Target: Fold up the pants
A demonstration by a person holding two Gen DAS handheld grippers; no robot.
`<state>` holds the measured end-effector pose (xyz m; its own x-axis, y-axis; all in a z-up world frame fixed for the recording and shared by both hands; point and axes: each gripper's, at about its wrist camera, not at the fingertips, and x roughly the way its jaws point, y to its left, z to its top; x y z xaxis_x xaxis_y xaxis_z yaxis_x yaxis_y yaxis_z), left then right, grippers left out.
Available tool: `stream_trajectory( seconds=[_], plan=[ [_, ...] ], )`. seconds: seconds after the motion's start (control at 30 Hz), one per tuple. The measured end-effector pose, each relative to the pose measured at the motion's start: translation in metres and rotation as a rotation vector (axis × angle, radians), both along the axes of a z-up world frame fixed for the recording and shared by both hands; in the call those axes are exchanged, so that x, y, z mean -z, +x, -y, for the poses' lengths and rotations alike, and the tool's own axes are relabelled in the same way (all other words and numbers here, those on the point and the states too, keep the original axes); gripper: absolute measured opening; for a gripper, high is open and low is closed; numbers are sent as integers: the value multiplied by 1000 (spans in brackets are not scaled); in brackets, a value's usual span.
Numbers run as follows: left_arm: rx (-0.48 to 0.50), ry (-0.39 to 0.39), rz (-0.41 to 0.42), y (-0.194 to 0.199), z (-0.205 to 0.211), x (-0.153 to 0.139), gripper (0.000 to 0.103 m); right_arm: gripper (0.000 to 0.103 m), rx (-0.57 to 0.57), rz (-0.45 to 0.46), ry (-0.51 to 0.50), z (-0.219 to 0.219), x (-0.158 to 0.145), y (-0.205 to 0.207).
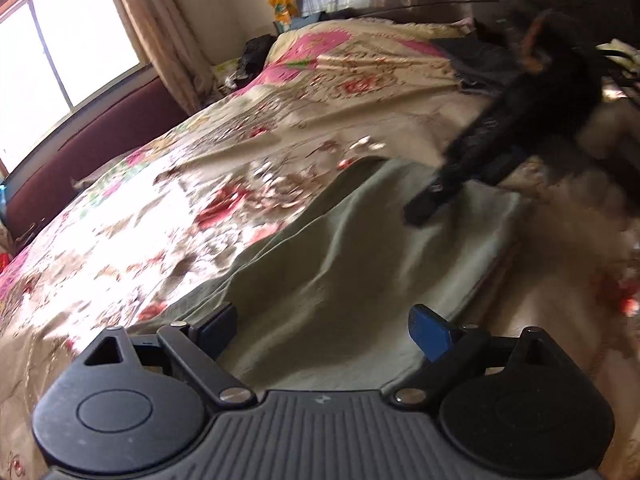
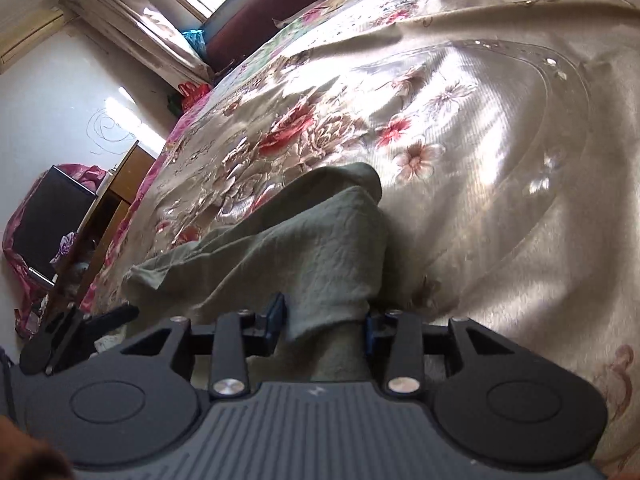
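Both grippers seemingly open over pants (image 1: 320, 280)

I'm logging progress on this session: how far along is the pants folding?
Partly done, it seems. The green pants lie on the floral bedspread, apparently doubled over, with an edge layered near the right gripper. In hand: nothing clearly; the left gripper is open above the fabric, and the right one's jaws stand apart around a fold without visibly pinching. Left: further folds and flattening the rumpled end.
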<state>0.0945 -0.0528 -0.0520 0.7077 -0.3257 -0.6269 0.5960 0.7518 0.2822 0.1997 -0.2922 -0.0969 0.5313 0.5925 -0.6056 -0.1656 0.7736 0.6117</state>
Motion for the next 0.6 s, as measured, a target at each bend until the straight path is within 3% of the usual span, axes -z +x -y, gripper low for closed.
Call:
stream_trajectory(
  seconds=[0.13, 0.27, 0.37, 0.5, 0.6],
  plan=[
    [164, -52, -16, -13, 43, -3, 103, 40, 19, -24, -2, -4, 0, 27],
    [244, 26, 64, -11, 97, 15, 95, 40, -8, -53, -9, -5, -5, 32],
    [231, 86, 50, 5, 120, 34, 63, 40, -56, -80, -2, -2, -7, 40],
    [146, 61, -4, 24, 123, 36, 22, 42, -108, -81, -52, -7, -6, 48],
    [145, 37, -44, 30, 112, 34, 21, 45, -114, -33, -90, -8, -9, 41]
  ],
)
